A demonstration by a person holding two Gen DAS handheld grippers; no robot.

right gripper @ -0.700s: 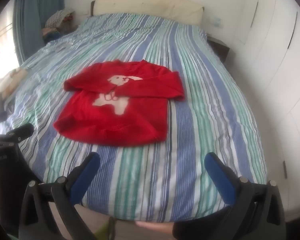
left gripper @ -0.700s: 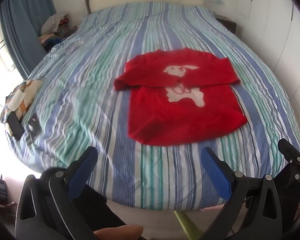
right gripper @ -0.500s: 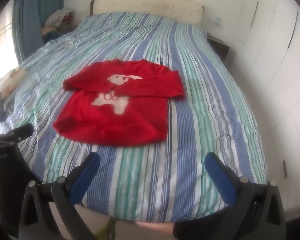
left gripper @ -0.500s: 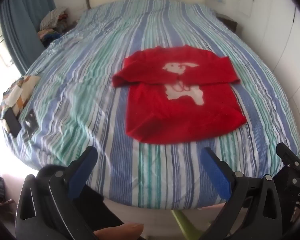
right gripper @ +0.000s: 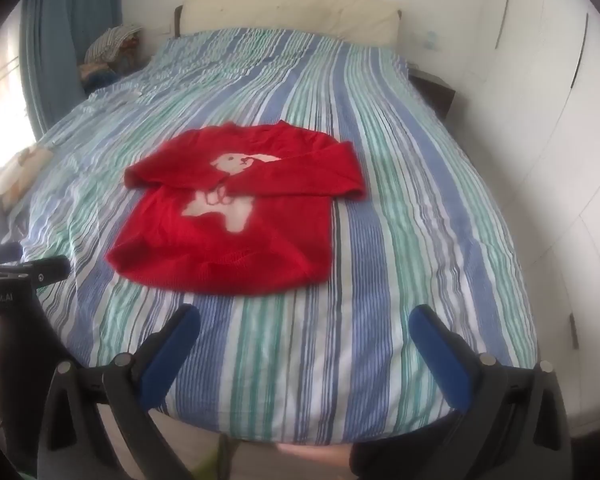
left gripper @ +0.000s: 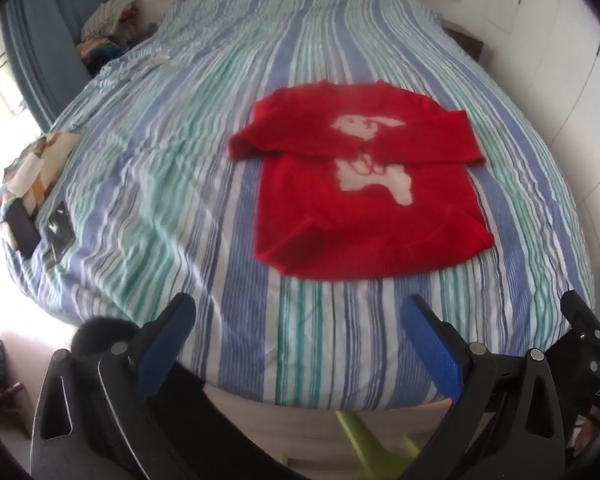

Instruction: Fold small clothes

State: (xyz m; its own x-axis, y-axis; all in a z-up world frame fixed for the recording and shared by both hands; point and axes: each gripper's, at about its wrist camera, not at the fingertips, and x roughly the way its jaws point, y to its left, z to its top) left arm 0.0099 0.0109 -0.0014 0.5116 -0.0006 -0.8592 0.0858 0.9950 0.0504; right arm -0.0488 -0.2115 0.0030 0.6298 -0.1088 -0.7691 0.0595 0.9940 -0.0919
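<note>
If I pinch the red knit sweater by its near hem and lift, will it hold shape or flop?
The red knit sweater with the white animal motif will probably flop: it lies limp, sleeves folded across its chest. The folded sleeves may slide off when lifted. It could drag on the striped bedcover rather than glide, since both look like soft fabric.

Striped bed [left gripper: 220, 184], curtain [left gripper: 40, 48] (clothes pile [left gripper: 108, 28], perhaps)

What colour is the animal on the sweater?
White, on a red sweater; the left wrist view shows it best.
</note>
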